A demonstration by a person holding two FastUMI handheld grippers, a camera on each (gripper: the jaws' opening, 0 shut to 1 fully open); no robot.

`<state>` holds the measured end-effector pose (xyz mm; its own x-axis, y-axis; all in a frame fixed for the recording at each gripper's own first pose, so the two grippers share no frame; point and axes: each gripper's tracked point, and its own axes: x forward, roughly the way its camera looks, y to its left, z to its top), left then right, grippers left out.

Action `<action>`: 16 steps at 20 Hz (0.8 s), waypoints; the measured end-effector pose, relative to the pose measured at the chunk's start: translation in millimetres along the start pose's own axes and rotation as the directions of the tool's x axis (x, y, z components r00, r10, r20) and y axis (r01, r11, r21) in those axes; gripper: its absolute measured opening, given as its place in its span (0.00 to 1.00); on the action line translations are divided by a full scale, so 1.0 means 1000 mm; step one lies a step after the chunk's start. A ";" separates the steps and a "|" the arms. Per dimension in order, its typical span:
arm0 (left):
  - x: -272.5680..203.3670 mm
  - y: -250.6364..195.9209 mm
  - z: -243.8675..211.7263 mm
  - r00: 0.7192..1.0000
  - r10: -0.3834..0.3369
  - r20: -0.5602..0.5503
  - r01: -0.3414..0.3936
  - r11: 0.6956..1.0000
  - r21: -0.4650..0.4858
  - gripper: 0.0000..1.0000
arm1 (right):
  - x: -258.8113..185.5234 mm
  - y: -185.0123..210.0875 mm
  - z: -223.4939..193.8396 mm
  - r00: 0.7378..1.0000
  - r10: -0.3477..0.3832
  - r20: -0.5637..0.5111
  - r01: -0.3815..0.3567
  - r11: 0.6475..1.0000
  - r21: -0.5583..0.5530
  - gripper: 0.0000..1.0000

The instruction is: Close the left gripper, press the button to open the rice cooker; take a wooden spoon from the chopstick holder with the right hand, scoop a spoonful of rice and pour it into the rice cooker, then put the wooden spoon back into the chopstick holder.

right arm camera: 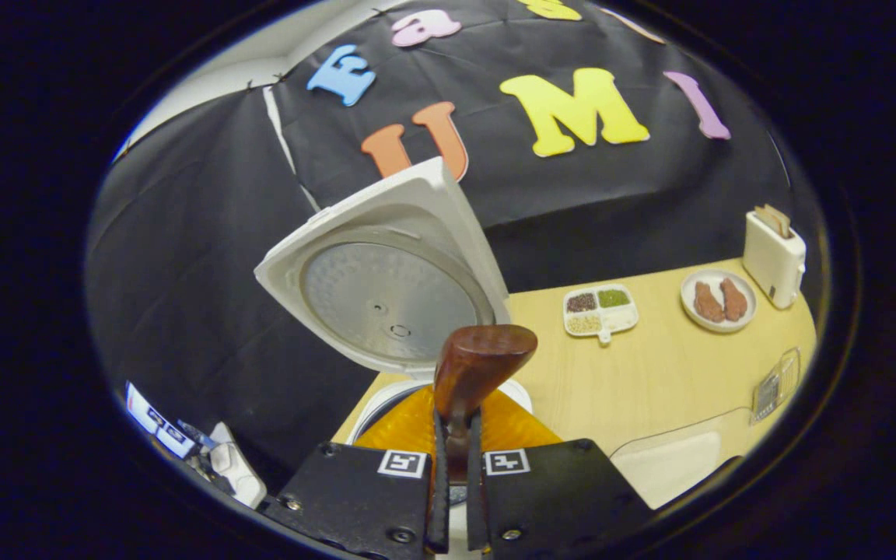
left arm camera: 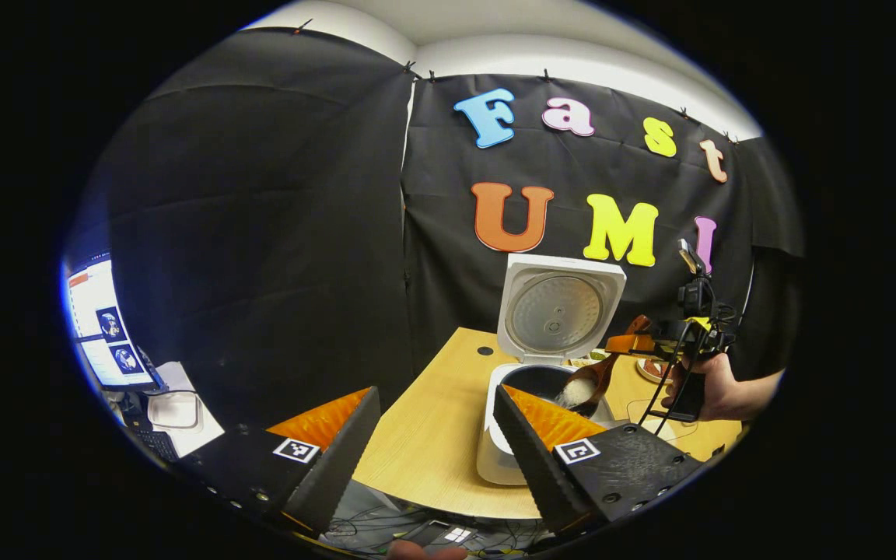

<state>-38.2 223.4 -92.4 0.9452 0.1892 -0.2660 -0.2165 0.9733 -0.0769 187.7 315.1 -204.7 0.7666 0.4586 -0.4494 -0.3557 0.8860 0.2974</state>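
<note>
R gripper (right arm camera: 454, 474), bottom centre of the right gripper view: jaws nearly closed, both pads pinching the dark wooden spoon (right arm camera: 473, 365) by its handle; handle end sticks up just above the fingers. In the left gripper view the same gripper (left arm camera: 631, 342) shows at mid-right w/ a hand (left arm camera: 720, 389) holding it; spoon (left arm camera: 584, 385) slopes down-left from it, bowl loaded w/ white rice (left arm camera: 572, 395), sitting over the rim of the cooker's dark inner pot. Can't tell if spoon touches the rim.

L gripper (left arm camera: 436, 443), bottom of the left gripper view: jaws spread wide, nothing between them, touching nothing.

Rice cooker (left arm camera: 510, 435): white body, centre of that view, on the light wood table (left arm camera: 425, 420). Lid (left arm camera: 561, 307) up, standing near upright, silvery round inner plate facing the camera. Pot contents not visible. In the right gripper view the lid (right arm camera: 386, 288) tilts across mid-left.

Beyond, right half of the right gripper view: white divided dish (right arm camera: 600, 309) w/ dark, green and pale grains in separate sections; white plate (right arm camera: 719, 300) w/ two brown pieces; white toaster (right arm camera: 773, 258) w/ bread in the slot, far right.

Monitor (left arm camera: 102, 330) at left edge of the left gripper view.
</note>
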 end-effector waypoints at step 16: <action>0.003 0.003 0.003 0.999 0.019 0.029 -0.017 0.998 -0.058 0.95 | -0.013 0.080 0.006 0.991 0.094 0.096 0.000 0.718 -0.697 0.14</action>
<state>-34.7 227.0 -90.3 0.9476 0.2112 -0.2396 -0.2465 0.9606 -0.1282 152.1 379.8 -170.3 0.7776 0.5310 -0.3366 -0.6279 0.6830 -0.3731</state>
